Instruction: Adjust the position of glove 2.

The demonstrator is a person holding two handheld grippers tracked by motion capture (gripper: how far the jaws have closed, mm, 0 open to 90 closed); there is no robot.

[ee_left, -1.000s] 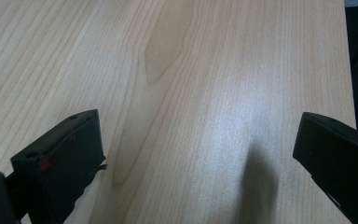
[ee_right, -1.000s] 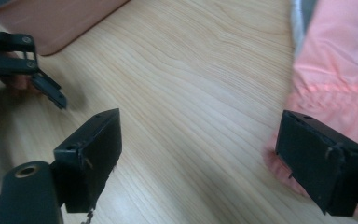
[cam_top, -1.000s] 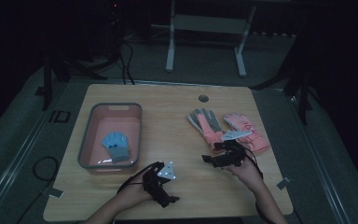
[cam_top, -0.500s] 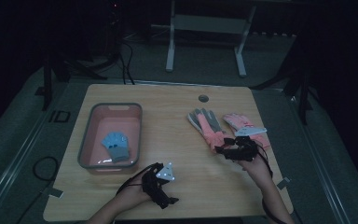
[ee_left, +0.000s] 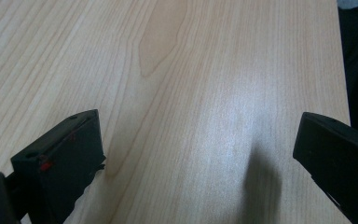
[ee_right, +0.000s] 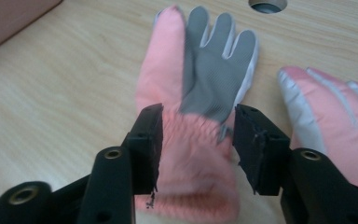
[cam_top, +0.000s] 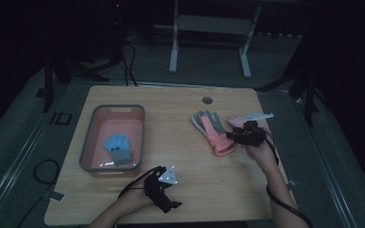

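Note:
A pink and grey glove [cam_top: 211,128] [ee_right: 200,93] lies palm up right of the table's middle. My right gripper [cam_top: 231,141] [ee_right: 198,140] reaches it from the near right. Its jaws have just been closing and their pads now press the pink cuff from both sides, bunching it. A second pink glove [cam_top: 235,119] [ee_right: 335,116] lies just right of the first, partly under that gripper. My left gripper [cam_top: 167,197] [ee_left: 196,154] rests at the near edge, jaws wide open over bare wood.
A pink tub with a grey rim [cam_top: 88,142] stands on the left half of the table, with a small blue glove [cam_top: 119,148] in it. A round cable hole [cam_top: 207,100] sits near the far edge. Metal stand legs rise beyond the table.
My right gripper moved away from the near edge to the glove's cuff, and its jaws narrowed around it. The glove's pink side folded inward. The left gripper kept still.

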